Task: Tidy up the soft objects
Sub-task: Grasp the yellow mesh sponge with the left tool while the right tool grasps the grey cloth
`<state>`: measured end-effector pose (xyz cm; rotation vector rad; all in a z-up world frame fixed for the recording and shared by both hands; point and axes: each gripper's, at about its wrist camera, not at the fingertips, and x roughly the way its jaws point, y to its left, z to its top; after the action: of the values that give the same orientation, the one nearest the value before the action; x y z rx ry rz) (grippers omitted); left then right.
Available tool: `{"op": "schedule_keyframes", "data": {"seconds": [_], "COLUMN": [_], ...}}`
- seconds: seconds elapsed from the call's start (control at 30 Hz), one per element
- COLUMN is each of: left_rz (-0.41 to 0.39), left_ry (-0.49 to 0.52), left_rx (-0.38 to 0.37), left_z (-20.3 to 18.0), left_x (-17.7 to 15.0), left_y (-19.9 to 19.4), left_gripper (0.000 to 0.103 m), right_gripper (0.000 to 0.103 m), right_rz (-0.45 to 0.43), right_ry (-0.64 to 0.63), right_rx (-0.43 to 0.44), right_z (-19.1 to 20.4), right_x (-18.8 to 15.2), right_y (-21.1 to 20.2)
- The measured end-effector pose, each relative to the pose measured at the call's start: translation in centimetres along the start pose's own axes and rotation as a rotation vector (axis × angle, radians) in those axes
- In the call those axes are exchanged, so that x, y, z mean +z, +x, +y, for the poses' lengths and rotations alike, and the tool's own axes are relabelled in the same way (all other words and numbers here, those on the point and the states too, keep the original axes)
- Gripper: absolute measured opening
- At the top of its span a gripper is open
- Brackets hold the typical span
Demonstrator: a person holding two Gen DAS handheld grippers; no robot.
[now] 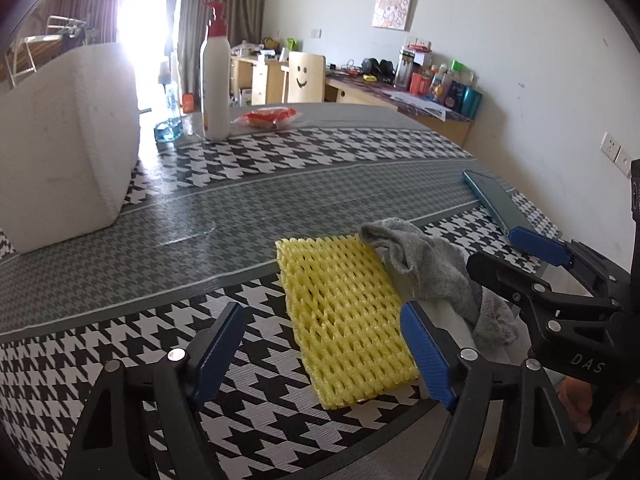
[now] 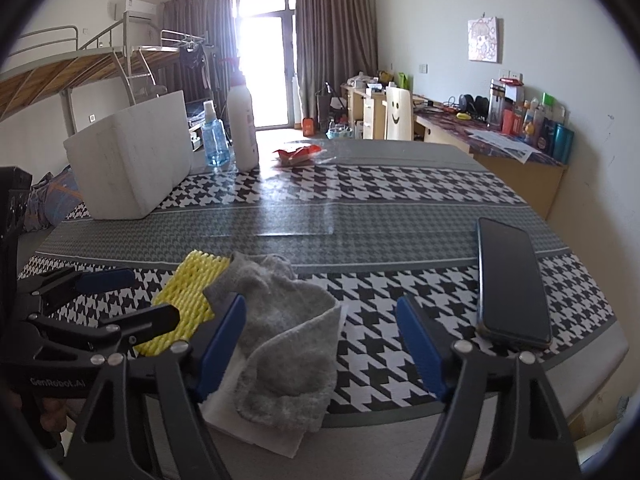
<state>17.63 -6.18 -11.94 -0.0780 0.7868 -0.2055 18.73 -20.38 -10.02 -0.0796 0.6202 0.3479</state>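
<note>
A yellow foam net sleeve (image 1: 344, 320) lies flat on the houndstooth tablecloth, near the front edge. A crumpled grey cloth (image 1: 436, 268) lies against its right side, on a white sheet (image 2: 256, 424). In the right wrist view the grey cloth (image 2: 280, 336) sits in front of the sleeve (image 2: 188, 300). My left gripper (image 1: 324, 348) is open and empty, its fingers on either side of the sleeve's near end. My right gripper (image 2: 320, 344) is open and empty, its left finger beside the grey cloth. Each gripper shows in the other's view.
A white foam box (image 1: 60, 152) stands at the left. A white pump bottle (image 1: 215, 80), a blue spray bottle (image 2: 214, 136) and a red snack packet (image 1: 266, 116) stand at the far side. A dark phone (image 2: 510, 280) lies at the right.
</note>
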Motion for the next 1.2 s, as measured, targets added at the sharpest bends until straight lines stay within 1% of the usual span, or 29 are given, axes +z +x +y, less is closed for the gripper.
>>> {"op": "schedule_keyframes", "data": {"seconds": [0.1,0.2,0.37,0.43,0.47,0.53,0.57,0.6,0.63,0.8,0.87,0.97,1.03,1.1,1.17,1.2], "left_rz": [0.024,0.040,0.039,0.041,0.042,0.038,0.030,0.021,0.017,0.009,0.001,-0.009,-0.017,-0.020,-0.024,-0.027], "left_ry": [-0.005,0.000,0.017,0.028,0.031,0.042,0.052,0.058,0.058,0.031,0.032,0.033,0.032,0.029,0.032,0.033], "left_rx": [0.004,0.010,-0.001,-0.014,-0.023,-0.026,-0.025,-0.021,-0.021,-0.047,-0.058,-0.062,-0.062,-0.064,-0.064,-0.063], "left_z": [0.0,-0.1,-0.5,-0.8,-0.9,-1.2,-1.4,-1.5,-1.5,-1.1,-1.1,-1.0,-0.8,-0.7,-0.8,-0.8], "left_x": [0.1,0.1,0.1,0.1,0.1,0.1,0.1,0.2,0.2,0.3,0.3,0.2,0.2,0.2,0.2,0.1], "left_y": [0.6,1.1,1.2,1.2,1.2,1.2,1.1,0.9,0.8,0.6,0.3,-0.1,-0.4,-0.7,-0.9,-1.0], "left_gripper": [0.078,0.072,0.056,0.043,0.040,0.025,0.021,0.013,0.011,0.011,0.011,0.011,0.011,0.011,0.011,0.011], "right_gripper": [0.081,0.080,0.075,0.075,0.075,0.075,0.075,0.075,0.075,0.074,0.061,0.051,0.046,0.038,0.027,0.024], "right_rz": [0.014,0.024,0.045,0.047,0.049,0.050,0.050,0.049,0.047,0.054,0.072,0.098,0.108,0.121,0.126,0.126], "right_ry": [0.008,0.002,-0.003,-0.003,-0.004,-0.005,-0.006,-0.008,-0.008,-0.029,-0.033,-0.035,-0.036,-0.035,-0.031,-0.028], "right_rx": [0.004,0.005,0.003,0.002,0.002,0.002,0.001,0.000,-0.001,0.005,0.011,0.031,0.032,0.037,0.040,0.037], "right_z": [-0.1,-0.2,-0.5,-0.7,-0.8,-0.8,-0.8,-0.8,-0.8,-0.3,-0.1,0.0,0.1,0.2,0.3,0.3], "right_x": [-0.1,-0.2,-0.5,-0.5,-0.5,-0.5,-0.5,-0.4,-0.4,-0.3,-0.4,-0.5,-0.6,-0.6,-0.8,-0.8], "right_y": [0.3,0.6,1.1,1.2,1.4,1.4,1.4,1.4,1.4,1.6,1.9,2.3,2.5,2.5,2.4,2.3]}}
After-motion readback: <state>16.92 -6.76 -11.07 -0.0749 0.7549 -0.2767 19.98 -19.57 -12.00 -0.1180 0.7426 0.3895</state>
